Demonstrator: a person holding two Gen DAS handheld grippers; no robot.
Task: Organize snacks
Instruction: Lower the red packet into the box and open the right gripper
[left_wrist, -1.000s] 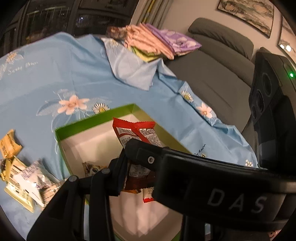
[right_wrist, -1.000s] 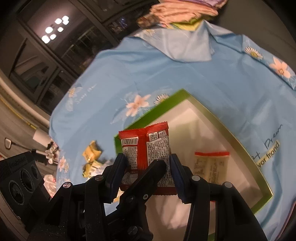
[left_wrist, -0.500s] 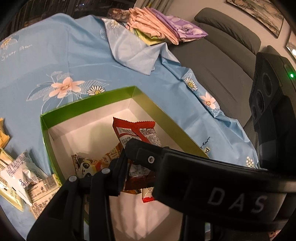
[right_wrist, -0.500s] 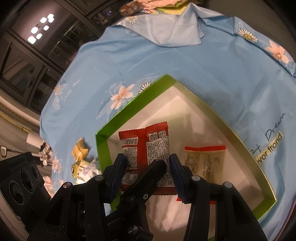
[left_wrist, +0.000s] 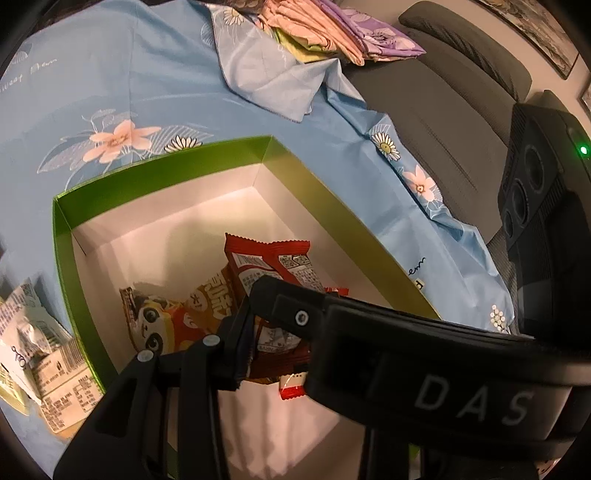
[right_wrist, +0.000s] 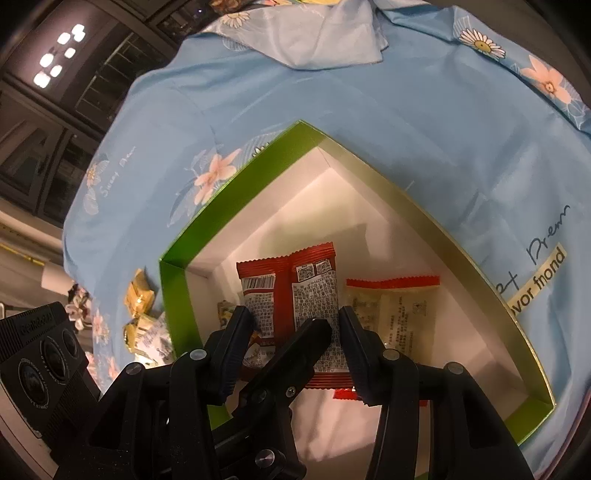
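A red snack packet with barcodes on its back hangs just above the floor of a green box with white inside walls. My right gripper is shut on the packet's two side edges. My left gripper is shut on the same packet, one finger crossing its face in the right wrist view. Inside the green box lie a panda packet and a pale packet with red ends. The right gripper's black body hides the box's near right part in the left wrist view.
Loose yellow and white snack packets lie on the blue floral cloth left of the box, and the yellow ones show in the right wrist view. Folded cloths are stacked at the far edge. A grey sofa stands on the right.
Both grippers have sunk together with the red packet, from above the box rim down into the box. The box now fills more of both views.
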